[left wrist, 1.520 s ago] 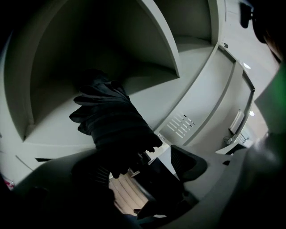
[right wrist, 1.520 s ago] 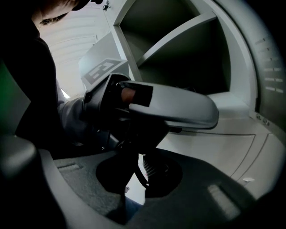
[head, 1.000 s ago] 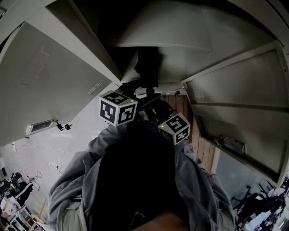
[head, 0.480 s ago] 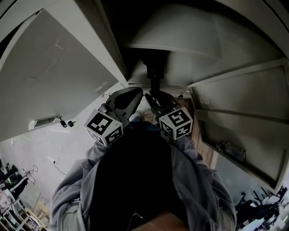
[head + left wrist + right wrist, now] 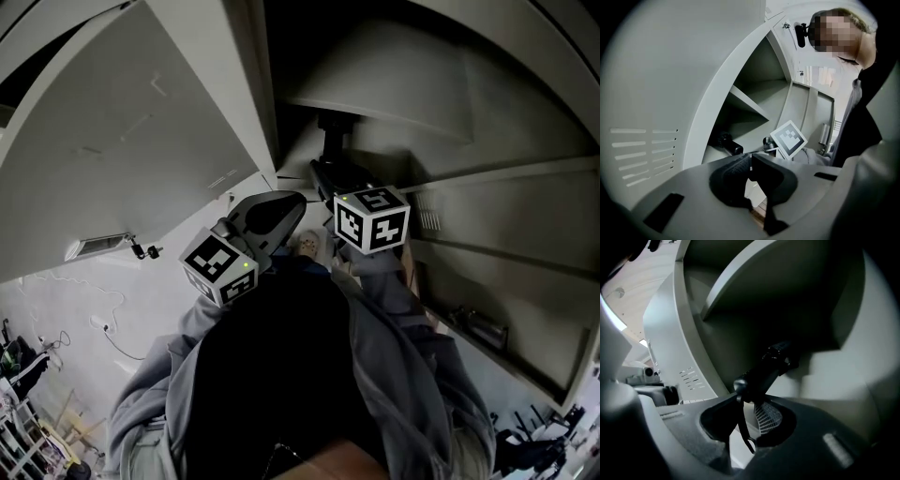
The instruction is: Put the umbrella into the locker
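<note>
Right tongs (image 5: 747,401): clamped on the handle end of the black folded umbrella (image 5: 769,365), with its wrist strap (image 5: 743,427) hanging between the jaws. The umbrella reaches into the open locker (image 5: 778,93), below the shelf (image 5: 754,273). Left tongs (image 5: 751,157): closed together, nothing between them, held outside the compartment beside the open locker door (image 5: 141,141).
</note>
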A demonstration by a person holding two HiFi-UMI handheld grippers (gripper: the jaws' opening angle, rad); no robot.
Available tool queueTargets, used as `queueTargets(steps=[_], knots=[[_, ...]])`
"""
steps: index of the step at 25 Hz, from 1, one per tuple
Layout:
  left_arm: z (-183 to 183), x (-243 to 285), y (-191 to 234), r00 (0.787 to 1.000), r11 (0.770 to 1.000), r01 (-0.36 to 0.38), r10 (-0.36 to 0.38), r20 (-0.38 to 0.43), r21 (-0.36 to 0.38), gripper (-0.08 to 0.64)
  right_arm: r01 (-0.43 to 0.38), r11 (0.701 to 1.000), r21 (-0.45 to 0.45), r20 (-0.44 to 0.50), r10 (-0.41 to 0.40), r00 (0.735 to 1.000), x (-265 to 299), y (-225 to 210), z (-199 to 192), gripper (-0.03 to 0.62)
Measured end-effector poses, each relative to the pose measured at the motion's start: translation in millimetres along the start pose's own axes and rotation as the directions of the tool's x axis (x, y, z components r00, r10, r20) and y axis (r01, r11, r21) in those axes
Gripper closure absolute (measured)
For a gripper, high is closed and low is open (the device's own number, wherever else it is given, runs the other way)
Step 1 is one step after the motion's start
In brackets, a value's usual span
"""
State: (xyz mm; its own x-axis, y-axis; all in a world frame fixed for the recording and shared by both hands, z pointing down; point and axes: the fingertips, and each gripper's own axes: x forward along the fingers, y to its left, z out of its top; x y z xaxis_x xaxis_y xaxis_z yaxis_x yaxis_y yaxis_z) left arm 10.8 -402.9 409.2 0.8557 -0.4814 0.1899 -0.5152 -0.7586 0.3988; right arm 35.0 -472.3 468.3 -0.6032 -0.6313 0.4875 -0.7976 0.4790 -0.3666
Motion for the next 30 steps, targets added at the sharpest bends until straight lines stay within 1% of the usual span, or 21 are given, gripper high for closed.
queueTargets(steps=[3, 4, 6, 7, 9, 10, 12, 14, 16, 18, 20, 22, 24, 25, 27, 30], knots=[[-1, 0, 2, 1.000, 1.000, 0.003, -0.003, 0.001, -0.011, 0.545, 0.075, 0.997, 0.023, -0.028, -0.075, 0.997, 2, -9, -3, 0.523], [-2, 1, 2, 1.000, 1.000, 0.007, -0.007, -0.002, -0.016, 0.545, 0.104, 0.994, 0.025, -0.041, -0.103, 0.994, 2, -13, -8, 0.488], [-5, 2, 2, 1.000, 1.000, 0.016, -0.016, -0.009, -0.027, 0.545, 0.136, 0.990, 0.023, -0.051, -0.135, 0.990, 1, -16, -13, 0.369], [-6, 3, 1, 1.000, 0.999, 0.020, -0.021, -0.012, -0.031, 0.545, 0.142, 0.990, 0.018, -0.049, -0.141, 0.989, 1, -16, -13, 0.349], [-7, 5, 0, 0.999, 0.999, 0.029, -0.029, -0.020, -0.037, 0.545, 0.170, 0.985, -0.018, -0.052, -0.171, 0.984, -1, -18, -13, 0.334], [-8, 6, 0, 0.999, 0.999, 0.033, -0.034, -0.024, -0.037, 0.543, 0.194, 0.979, -0.058, -0.059, -0.198, 0.978, -2, -19, -14, 0.320], [-10, 8, -2, 0.998, 0.998, 0.044, -0.045, -0.032, -0.037, 0.545, 0.238, 0.960, -0.148, -0.071, -0.250, 0.966, -6, -20, -16, 0.308], [-11, 11, -5, 0.997, 0.998, 0.057, -0.059, -0.041, -0.038, 0.544, 0.268, 0.940, -0.209, -0.060, -0.286, 0.956, -12, -19, -14, 0.305], [-12, 13, -7, 0.996, 0.997, 0.068, -0.070, -0.048, -0.039, 0.544, 0.296, 0.921, -0.252, -0.033, -0.314, 0.949, -18, -19, -11, 0.305], [-13, 14, -8, 0.996, 0.996, 0.074, -0.076, -0.048, -0.039, 0.544, 0.304, 0.916, -0.262, -0.007, -0.317, 0.948, -24, -19, -8, 0.305], [-11, 14, -8, 0.997, 0.997, 0.072, -0.073, -0.036, -0.034, 0.545, 0.317, 0.916, -0.245, 0.041, -0.317, 0.948, -32, -19, -5, 0.305], [-5, 14, -7, 0.998, 0.998, 0.055, -0.055, -0.016, -0.016, 0.545, 0.360, 0.908, -0.215, 0.139, -0.336, 0.931, -47, -22, 3, 0.305], [2, 12, -5, 1.000, 1.000, 0.009, -0.009, -0.011, 0.021, 0.545, 0.409, 0.896, -0.174, 0.249, -0.362, 0.898, -66, -23, 15, 0.309], [7, 12, -4, 1.000, 0.999, -0.018, 0.018, -0.007, 0.050, 0.545, 0.429, 0.890, -0.157, 0.297, -0.371, 0.880, -75, -24, 21, 0.328], [17, 12, -4, 0.998, 0.992, -0.052, 0.048, 0.035, 0.111, 0.545, 0.449, 0.883, -0.136, 0.383, -0.371, 0.846, -92, -22, 34, 0.378], [37, 17, -5, 0.991, 0.980, -0.091, 0.072, 0.113, 0.175, 0.552, 0.459, 0.877, -0.142, 0.491, -0.341, 0.802, -114, -13, 53, 0.408]])
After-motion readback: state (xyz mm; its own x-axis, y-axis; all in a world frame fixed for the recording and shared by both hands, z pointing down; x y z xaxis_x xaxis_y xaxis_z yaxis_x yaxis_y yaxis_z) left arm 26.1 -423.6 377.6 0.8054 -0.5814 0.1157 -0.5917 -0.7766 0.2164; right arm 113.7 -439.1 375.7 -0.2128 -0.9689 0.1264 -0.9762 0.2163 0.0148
